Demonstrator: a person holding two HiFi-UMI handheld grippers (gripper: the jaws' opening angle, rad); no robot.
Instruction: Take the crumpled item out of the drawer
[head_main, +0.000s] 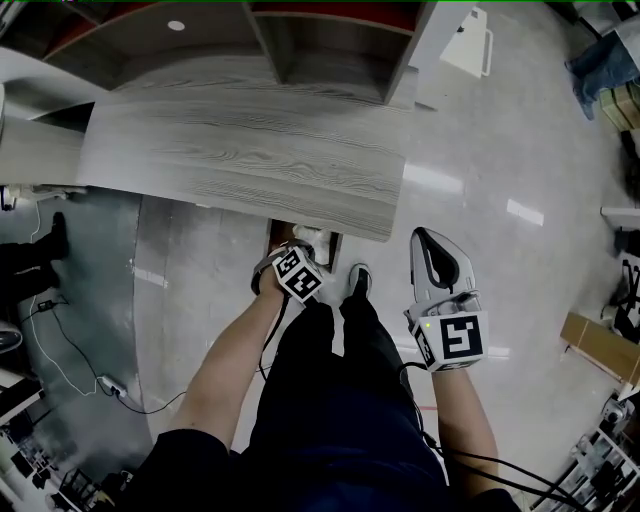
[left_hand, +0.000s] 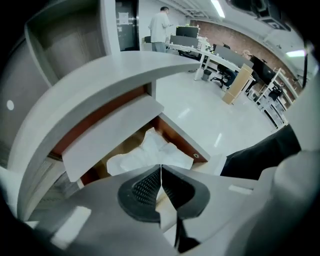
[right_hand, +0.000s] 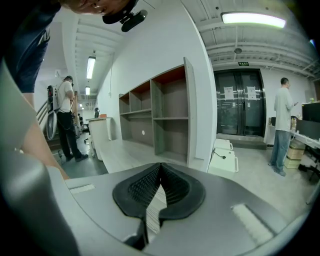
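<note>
Grey plastic left gripper (left_hand: 161, 166) has its black ribbed jaws closed tip to tip, with nothing seen between them. Its tips reach the near edge of the crumpled white paper (left_hand: 150, 155); whether they touch it I cannot tell. That paper lies inside the open wooden drawer with reddish-brown walls (left_hand: 181, 141), under the near edge of the pale grey wood-grain desk top (head_main: 250, 150). A flat grey panel (left_hand: 107, 137) overhangs the far left part of the drawer. The matching right gripper (right_hand: 160, 165) is held in the air well to the right of the drawer, jaws likewise closed and empty, facing a grey open shelving unit (right_hand: 170, 115). A white box (right_hand: 224, 156) sits on the glossy floor (head_main: 500, 150) right of the shelves. The person's dark-trousered legs (head_main: 330, 400) stand on the near side of the drawer.
</note>
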